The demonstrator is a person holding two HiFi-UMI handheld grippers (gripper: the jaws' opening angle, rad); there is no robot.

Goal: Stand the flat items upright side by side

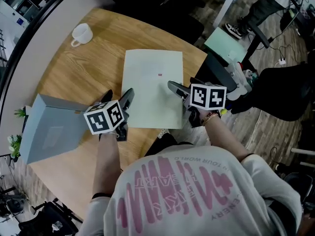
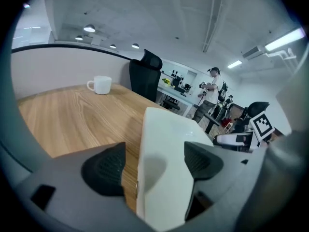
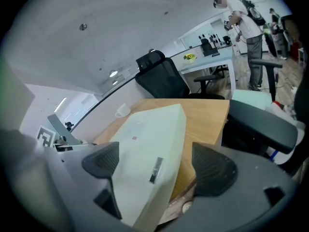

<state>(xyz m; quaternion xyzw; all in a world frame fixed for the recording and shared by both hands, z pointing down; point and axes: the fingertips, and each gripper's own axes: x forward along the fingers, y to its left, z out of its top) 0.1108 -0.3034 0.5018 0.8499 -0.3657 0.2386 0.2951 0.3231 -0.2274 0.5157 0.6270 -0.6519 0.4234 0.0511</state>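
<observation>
Between the widely parted jaws of the left gripper (image 2: 153, 164) the near left corner of a pale cream document case (image 1: 152, 82) is seen, with one pad over its top face and the other out over the bare wooden table (image 1: 88, 68); no pad is pressed on it. Its near right edge, where a small metal label plate is fixed, is straddled in the same way by the right gripper (image 3: 157, 164), whose jaws are also spread wide and closed on nothing. The case is lying flat, so the step in hand is judged to be the approach for a first two-handed grasp, with nothing yet stood up. A grey-blue document case (image 1: 51, 132) is left untouched beyond the outer side of the left gripper, and a white cup (image 1: 82, 33) is set well ahead of both. Next, both pairs of jaws would probably need to be closed across the case's thickness, so that its near edge can be tipped up onto the far one.
</observation>
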